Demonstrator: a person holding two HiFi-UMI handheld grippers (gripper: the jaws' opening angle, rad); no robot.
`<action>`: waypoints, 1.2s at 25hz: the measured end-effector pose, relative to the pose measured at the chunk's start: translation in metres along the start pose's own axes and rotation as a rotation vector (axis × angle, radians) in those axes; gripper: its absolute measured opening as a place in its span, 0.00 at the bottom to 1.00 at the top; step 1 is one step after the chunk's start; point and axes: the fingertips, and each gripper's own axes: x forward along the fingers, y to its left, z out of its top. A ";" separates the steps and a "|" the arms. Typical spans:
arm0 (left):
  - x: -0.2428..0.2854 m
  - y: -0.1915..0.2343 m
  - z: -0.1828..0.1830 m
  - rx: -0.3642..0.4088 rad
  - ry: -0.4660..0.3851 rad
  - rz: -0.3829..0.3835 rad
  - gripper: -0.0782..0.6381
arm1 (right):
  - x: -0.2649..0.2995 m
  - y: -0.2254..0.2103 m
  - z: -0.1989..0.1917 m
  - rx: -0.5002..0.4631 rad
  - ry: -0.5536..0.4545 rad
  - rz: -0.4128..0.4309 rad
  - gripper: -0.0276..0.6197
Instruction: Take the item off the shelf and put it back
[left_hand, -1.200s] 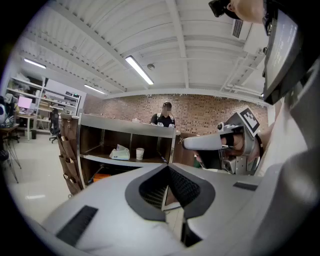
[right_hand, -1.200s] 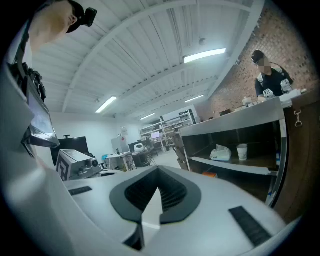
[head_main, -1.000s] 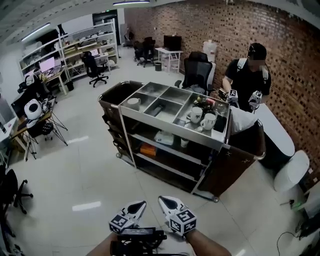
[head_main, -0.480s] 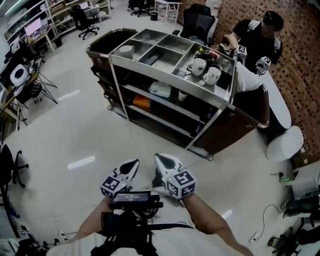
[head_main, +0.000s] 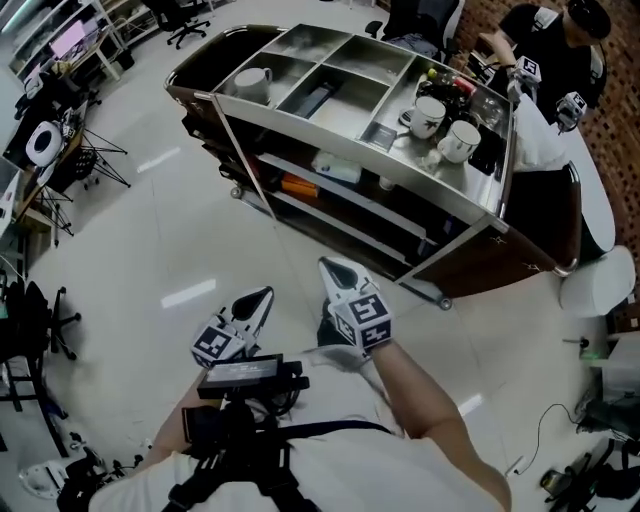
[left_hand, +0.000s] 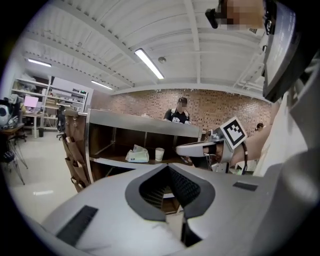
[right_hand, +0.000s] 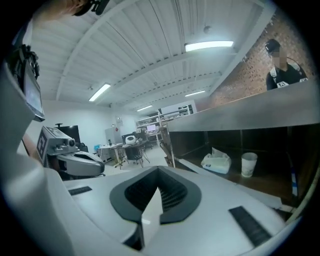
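Both grippers are held off the cart (head_main: 440, 195), well apart from it, with nothing gripped. The left gripper (head_main: 262, 296) is seen clenched on nothing in its own view, and the right gripper (head_main: 328, 264) likewise, pads met. The task's item is not named. It is judged to be the tissue pack (head_main: 335, 167), which sits on the middle shelf (left_hand: 115, 162) toward its left end, near the front edge. A paper cup (head_main: 385, 183) stands just beside the pack, toward the right end. The pack lies ahead of both sets of fingers, and its long axis is judged to run along the shelf's front edge. The right gripper is nearer, being carried ahead of the left. The head view alone shows the top tray with mugs (head_main: 428, 115) and an orange item (head_main: 298, 186) on the lower shelf. The gripper views alone show the pack (right_hand: 216, 162) and the cup (right_hand: 248, 164) side-on, standing upright under the top's front edge.
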 end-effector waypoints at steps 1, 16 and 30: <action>0.009 0.008 0.006 0.005 0.008 -0.005 0.11 | 0.011 -0.010 0.004 -0.007 -0.004 -0.002 0.05; 0.139 0.080 0.057 -0.021 0.018 0.009 0.11 | 0.101 -0.133 0.004 -0.334 0.057 -0.105 0.05; 0.134 0.138 0.084 0.014 -0.031 0.006 0.11 | 0.184 -0.198 -0.052 -0.885 0.502 -0.226 0.11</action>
